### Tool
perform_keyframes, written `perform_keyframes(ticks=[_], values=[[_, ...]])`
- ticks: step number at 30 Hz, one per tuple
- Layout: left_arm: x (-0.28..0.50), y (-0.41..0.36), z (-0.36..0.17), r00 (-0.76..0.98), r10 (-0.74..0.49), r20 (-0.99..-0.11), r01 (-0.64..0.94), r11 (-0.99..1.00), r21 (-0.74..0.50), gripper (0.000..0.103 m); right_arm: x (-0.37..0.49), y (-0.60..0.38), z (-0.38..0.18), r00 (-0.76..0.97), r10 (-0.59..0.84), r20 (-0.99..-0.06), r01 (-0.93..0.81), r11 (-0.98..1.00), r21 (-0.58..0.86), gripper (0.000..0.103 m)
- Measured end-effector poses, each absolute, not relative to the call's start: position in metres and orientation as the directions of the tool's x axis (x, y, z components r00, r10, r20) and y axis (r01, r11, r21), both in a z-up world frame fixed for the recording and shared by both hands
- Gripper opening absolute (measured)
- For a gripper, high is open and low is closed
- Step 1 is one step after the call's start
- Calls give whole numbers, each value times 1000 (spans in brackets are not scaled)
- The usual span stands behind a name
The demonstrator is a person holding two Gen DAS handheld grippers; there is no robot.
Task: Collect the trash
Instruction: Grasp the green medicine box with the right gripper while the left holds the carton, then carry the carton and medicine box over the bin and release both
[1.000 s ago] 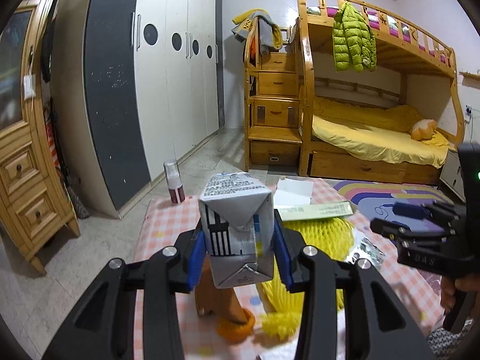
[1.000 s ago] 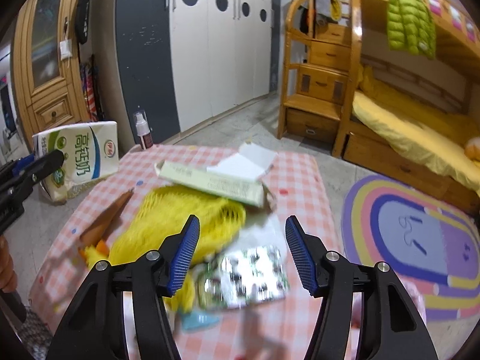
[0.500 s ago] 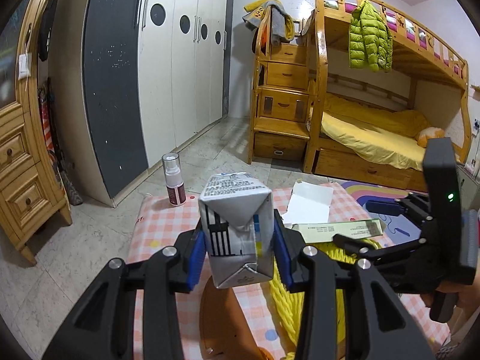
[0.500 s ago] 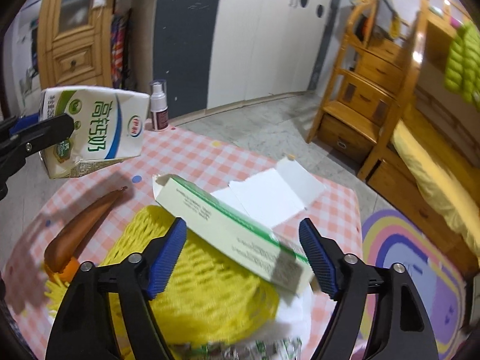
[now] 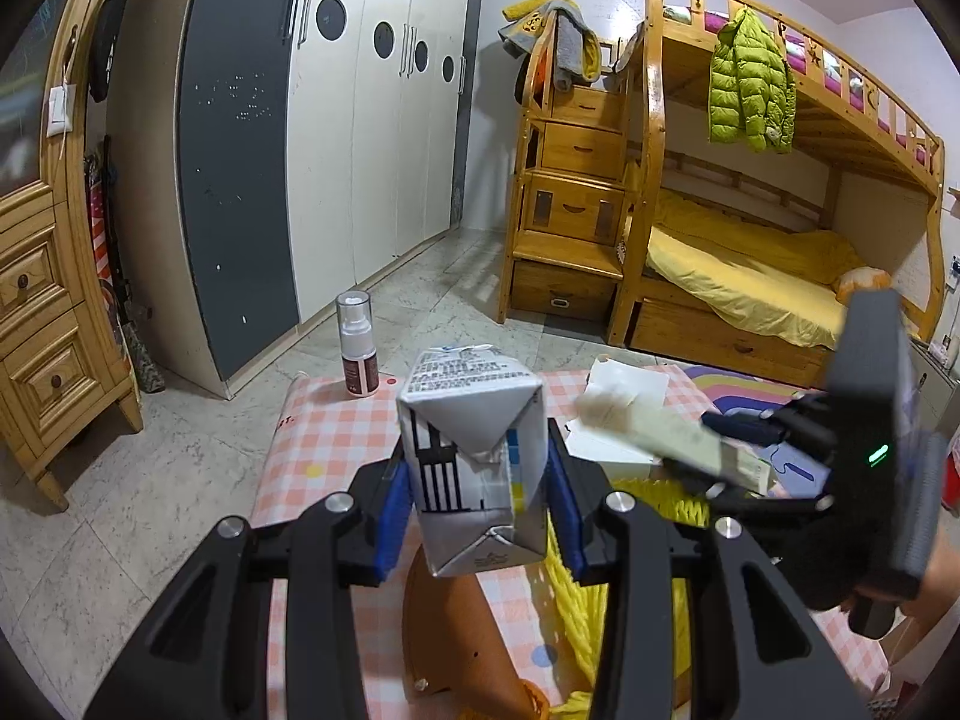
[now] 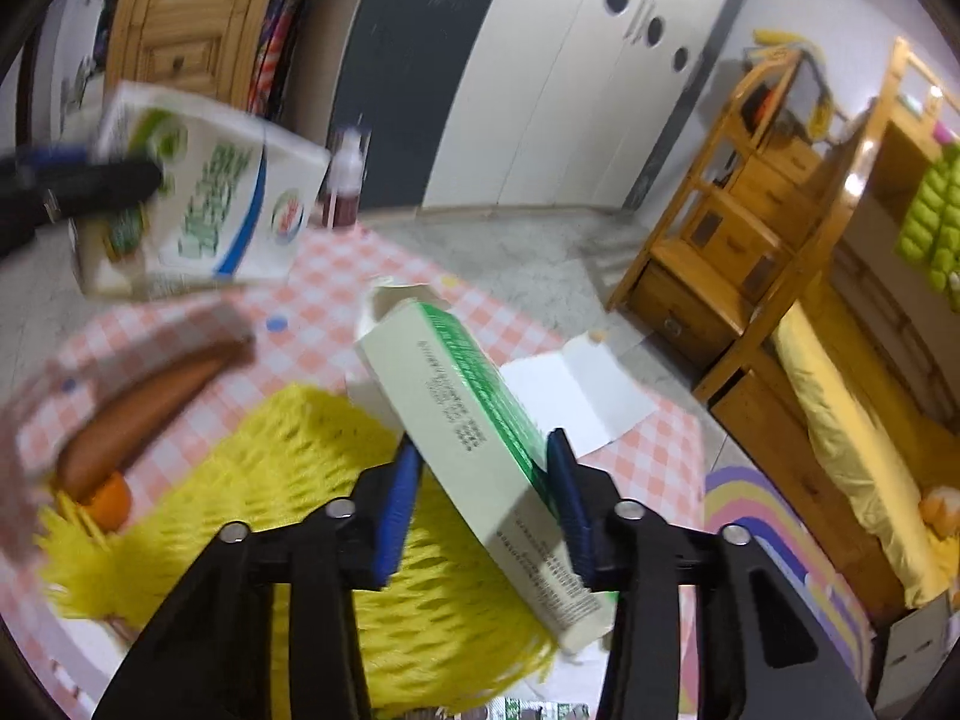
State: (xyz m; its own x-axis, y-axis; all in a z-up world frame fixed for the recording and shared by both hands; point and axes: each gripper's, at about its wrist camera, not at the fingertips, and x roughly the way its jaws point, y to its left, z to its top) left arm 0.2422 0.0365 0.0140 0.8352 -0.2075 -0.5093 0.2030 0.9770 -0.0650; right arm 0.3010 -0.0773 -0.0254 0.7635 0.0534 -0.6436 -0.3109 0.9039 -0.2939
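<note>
My left gripper (image 5: 474,498) is shut on a white milk carton (image 5: 474,456) and holds it above the checked table (image 5: 324,438). The carton also shows in the right wrist view (image 6: 204,204), blurred. My right gripper (image 6: 483,480) is shut on a long pale box with green stripes (image 6: 474,438), lifted and tilted above yellow foam netting (image 6: 288,516). The right gripper and its box also show in the left wrist view (image 5: 744,438). A brown carrot-shaped piece (image 6: 144,414) lies on the table at the left.
A small spray bottle (image 5: 355,345) stands at the table's far left corner. A white paper sheet (image 6: 576,402) lies at the far side. A foil pack (image 6: 534,708) lies near me. A wardrobe (image 5: 336,120) and a bunk bed (image 5: 750,252) stand beyond.
My right gripper has closed on the long box and lifted it off the netting. My left gripper keeps its hold on the milk carton and has shifted a little.
</note>
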Motion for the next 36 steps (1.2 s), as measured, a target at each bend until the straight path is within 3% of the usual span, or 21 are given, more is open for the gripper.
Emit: perform_keyframes(ticks=[6, 14, 30, 36], values=[[221, 37, 22, 854, -228, -468, 219, 973, -75, 38, 268, -115, 23, 866, 66, -495, -170, 971, -169, 26], [182, 6, 38, 853, -368, -370, 355, 929, -104, 38, 202, -192, 56, 936, -38, -350, 63, 996, 60, 25], [151, -139, 8, 689, -587, -425, 614, 784, -87, 38, 123, -278, 38, 920, -127, -369, 229, 942, 246, 26], [132, -209, -14, 593, -658, -465, 715, 695, -72, 38, 84, -326, 20, 870, -243, -429, 371, 895, 247, 26]])
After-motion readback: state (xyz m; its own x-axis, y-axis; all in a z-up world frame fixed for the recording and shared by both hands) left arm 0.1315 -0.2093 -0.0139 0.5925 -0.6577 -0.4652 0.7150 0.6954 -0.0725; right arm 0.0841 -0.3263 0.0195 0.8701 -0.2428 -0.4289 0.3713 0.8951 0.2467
